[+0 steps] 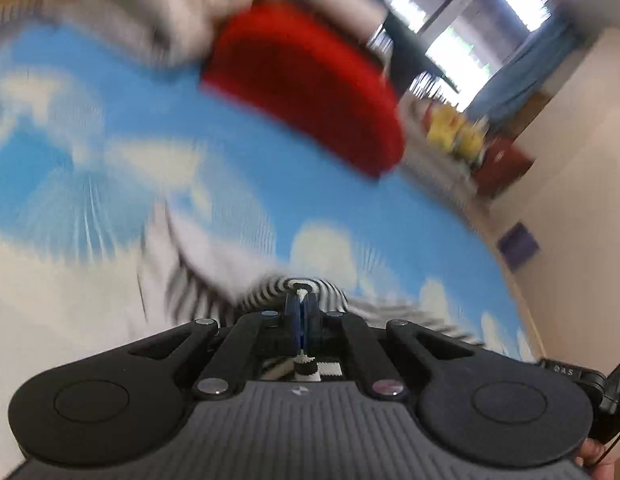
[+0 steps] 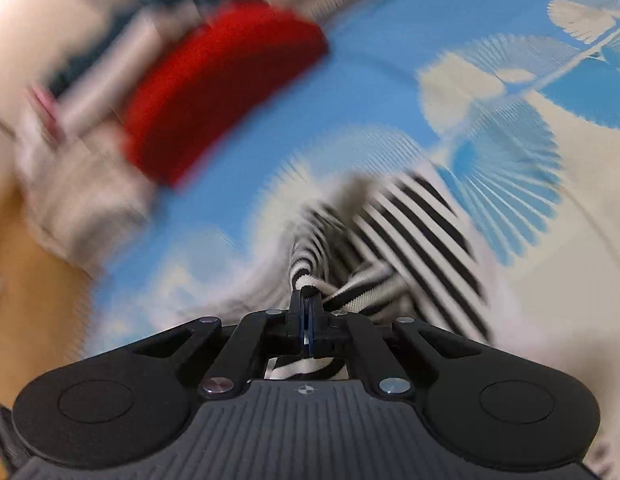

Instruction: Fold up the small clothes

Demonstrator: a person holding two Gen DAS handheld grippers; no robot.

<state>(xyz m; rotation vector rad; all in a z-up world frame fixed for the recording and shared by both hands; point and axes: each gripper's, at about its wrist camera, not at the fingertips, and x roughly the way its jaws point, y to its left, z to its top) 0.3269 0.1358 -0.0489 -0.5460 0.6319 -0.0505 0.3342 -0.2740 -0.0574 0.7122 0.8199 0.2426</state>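
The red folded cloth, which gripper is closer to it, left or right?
Hard to say; neither is clearly nearer. The left gripper and right gripper are both shut on the striped garment, with the red cloth lying well ahead of each on the blue sheet.

left view: low over blue sheet [image 1: 249, 208], faced toward window [image 1: 462, 40]
right view: low, close
shared: red cloth [image 1: 305, 92], sheet

- Smeared by motion in both wrist views: blue-and-white patterned sheet [image 1: 249, 184], red folded cloth [image 1: 305, 92] and pale bundle [image 1: 149, 12] behind it — no edges readable.
- Yellow objects [image 1: 454, 132] at far right too blurred to identify.
- Striped garment [image 2: 414, 232] hidden below both grippers' bodies — extent unknowable.
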